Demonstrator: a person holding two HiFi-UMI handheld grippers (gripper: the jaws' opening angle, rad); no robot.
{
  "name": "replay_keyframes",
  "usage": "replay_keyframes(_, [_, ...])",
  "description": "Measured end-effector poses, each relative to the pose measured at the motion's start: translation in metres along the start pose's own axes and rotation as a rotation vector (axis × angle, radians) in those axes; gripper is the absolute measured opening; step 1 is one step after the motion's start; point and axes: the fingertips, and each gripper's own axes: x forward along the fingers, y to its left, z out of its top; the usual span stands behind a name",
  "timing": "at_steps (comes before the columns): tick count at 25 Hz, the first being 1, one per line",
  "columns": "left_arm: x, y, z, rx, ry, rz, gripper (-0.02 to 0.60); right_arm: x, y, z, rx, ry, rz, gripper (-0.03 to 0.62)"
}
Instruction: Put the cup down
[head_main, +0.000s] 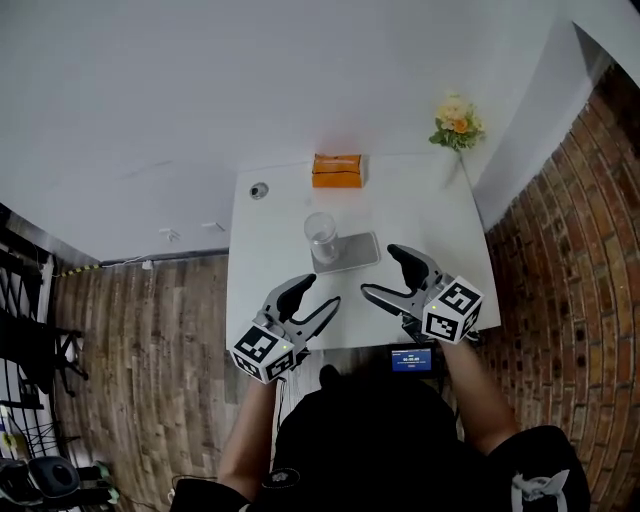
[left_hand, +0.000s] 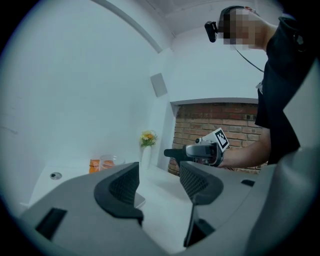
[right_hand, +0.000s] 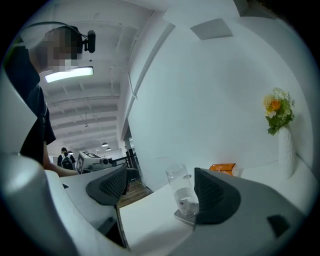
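Note:
A clear glass cup (head_main: 320, 237) stands upright on the left end of a grey metal tray (head_main: 357, 250) in the middle of the white table (head_main: 270, 270). My left gripper (head_main: 318, 297) hovers open near the table's front edge, below and left of the cup. My right gripper (head_main: 383, 272) is open too, just right of the tray's front. In the right gripper view the cup (right_hand: 181, 195) stands on the tray corner (right_hand: 185, 218) beside the right jaw, apart from both jaws. The left gripper view shows the cup (left_hand: 108, 163) far off past the left jaw.
An orange tissue pack (head_main: 338, 171) lies at the table's back edge. A white vase of flowers (head_main: 457, 128) stands at the back right corner. A small round cap (head_main: 259, 190) sits at the back left. A small screen (head_main: 411, 359) glows at the front edge. A brick wall (head_main: 565, 230) runs on the right.

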Motion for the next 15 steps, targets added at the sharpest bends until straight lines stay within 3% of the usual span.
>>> replay_keyframes(15, [0.007,-0.008,0.003,-0.001,-0.013,-0.022,0.261,-0.005,0.010,-0.015,0.009,0.027,-0.035,0.373])
